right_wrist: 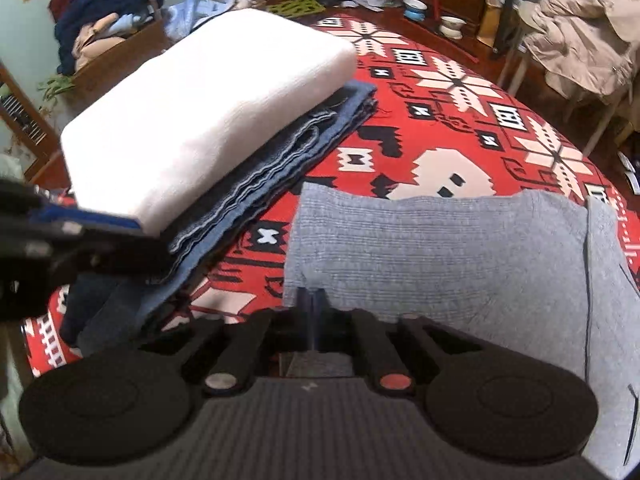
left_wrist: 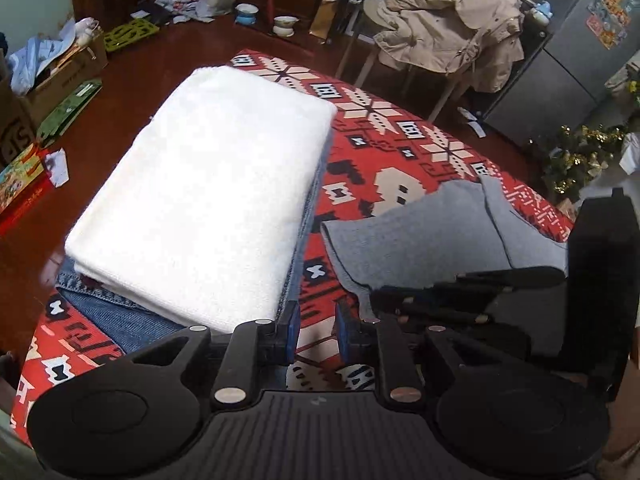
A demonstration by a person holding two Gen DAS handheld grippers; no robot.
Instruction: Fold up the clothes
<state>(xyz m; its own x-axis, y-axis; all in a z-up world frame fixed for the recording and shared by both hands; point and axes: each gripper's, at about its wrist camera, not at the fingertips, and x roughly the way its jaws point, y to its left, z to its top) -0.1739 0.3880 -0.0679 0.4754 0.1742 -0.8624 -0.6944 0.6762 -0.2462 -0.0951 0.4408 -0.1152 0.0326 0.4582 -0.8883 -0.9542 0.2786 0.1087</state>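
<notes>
while two folded pieces, white towel (right_wrist: 208, 120) on jeans (right_wrist: 256, 208), sit stacked, grey top (right_wrist: 440, 256) beside them half folded; right claw (right_wrist: 314, 300) clenched at its near edge, left claw (left_wrist: 316, 330) parted, empty.

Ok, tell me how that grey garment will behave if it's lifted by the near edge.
The grey garment is probably floppy: it lies flat in thin layers, so the free part should drape. It looks like light knit, likely easy to lift. On the patterned cloth it may drag and bunch rather than slide. The right gripper is shut at its edge.
</notes>
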